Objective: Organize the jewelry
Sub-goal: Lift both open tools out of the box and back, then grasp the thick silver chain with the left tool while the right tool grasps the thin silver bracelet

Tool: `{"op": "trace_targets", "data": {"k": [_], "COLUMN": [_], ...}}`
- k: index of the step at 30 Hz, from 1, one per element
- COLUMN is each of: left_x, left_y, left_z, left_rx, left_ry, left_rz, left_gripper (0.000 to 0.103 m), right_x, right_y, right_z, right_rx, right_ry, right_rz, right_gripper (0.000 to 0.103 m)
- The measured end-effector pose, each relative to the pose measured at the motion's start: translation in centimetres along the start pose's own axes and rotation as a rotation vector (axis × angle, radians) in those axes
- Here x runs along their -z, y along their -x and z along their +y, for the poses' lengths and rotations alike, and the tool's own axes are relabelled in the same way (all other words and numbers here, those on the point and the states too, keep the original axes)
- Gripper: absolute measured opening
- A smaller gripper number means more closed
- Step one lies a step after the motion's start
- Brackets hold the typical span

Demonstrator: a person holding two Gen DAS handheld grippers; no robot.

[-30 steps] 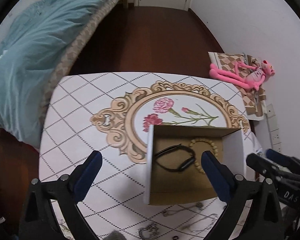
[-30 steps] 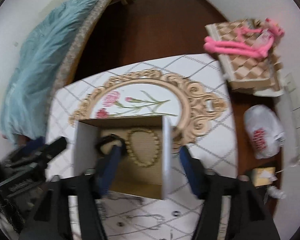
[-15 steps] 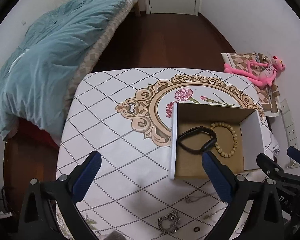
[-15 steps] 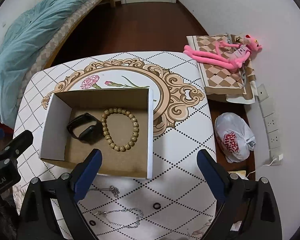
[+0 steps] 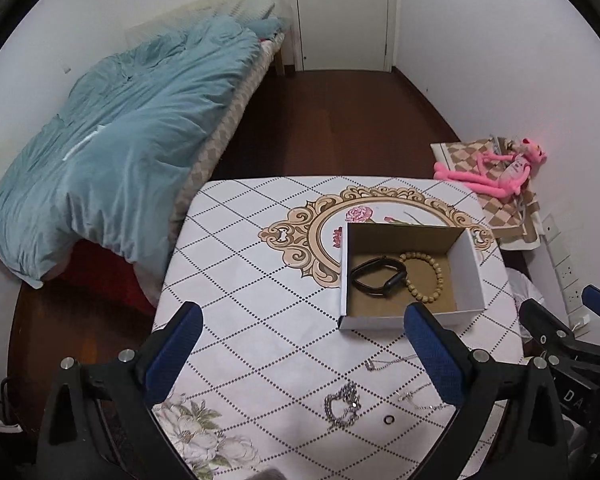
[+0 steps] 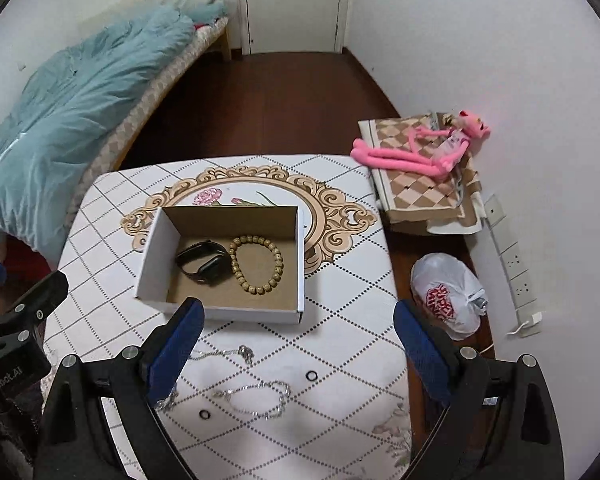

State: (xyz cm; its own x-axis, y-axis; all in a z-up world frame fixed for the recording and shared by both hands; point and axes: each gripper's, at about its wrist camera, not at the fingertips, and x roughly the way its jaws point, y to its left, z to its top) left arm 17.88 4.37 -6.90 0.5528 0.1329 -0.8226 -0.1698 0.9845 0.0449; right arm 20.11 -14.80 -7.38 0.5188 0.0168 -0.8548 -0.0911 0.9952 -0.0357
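Left claw (image 6: 12, 320) body: partial "bot.AI".

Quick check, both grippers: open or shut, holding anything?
Left gripper: open, holding nothing.
Right gripper: open, holding nothing.

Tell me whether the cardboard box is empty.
Not empty. The box holds a black watch and a bead bracelet lying side by side on its floor.

Surface (image 6: 340, 280): white, black dotted diamond grid, tan scrollwork, pink flowers. Box (image 6: 300, 264): white outside, brown inside. Band (image 6: 202, 262): black. Bead bracelet (image 6: 256, 264): tan. Chains (image 6: 256, 398): silver. Quilt (image 5: 120, 152): teal. Plush toy (image 6: 416, 152): pink.
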Motion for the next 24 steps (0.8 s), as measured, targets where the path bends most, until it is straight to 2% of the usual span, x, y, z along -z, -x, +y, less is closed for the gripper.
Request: {"op": "trace_targets", "data": {"k": [8,14,19,24], "left_x": [1.4,2.7,5.1,8.3], "left_y": [4.5,5.4,3.2,-1.6], "left_z": [0.7,1.4,1.9,2.1], "left_rx": [0.006,-0.006,-0.023,-0.040], "left_ry": [0.002,0.017,0.025,0.038], "left_rz": [-0.060,-0.057,-0.002,0.122], "left_gripper": [0.103,0.103,0.103,0.103], "right_x": [1.5,2.9,5.1,8.5], "right_y": [5.1,7.2,4.9,-0.6], "right_z": [0.0,-0.2,-0.9,-1.9], "right_rx": [-0.017,-0.050,-0.052,-0.076], "right_ry": [-0.004,-0.030,-0.061,-0.106], "right_rz": [-0.067,-0.089,-0.020,0.115], "right_gripper": [0.097,0.097,0.097,0.097]}}
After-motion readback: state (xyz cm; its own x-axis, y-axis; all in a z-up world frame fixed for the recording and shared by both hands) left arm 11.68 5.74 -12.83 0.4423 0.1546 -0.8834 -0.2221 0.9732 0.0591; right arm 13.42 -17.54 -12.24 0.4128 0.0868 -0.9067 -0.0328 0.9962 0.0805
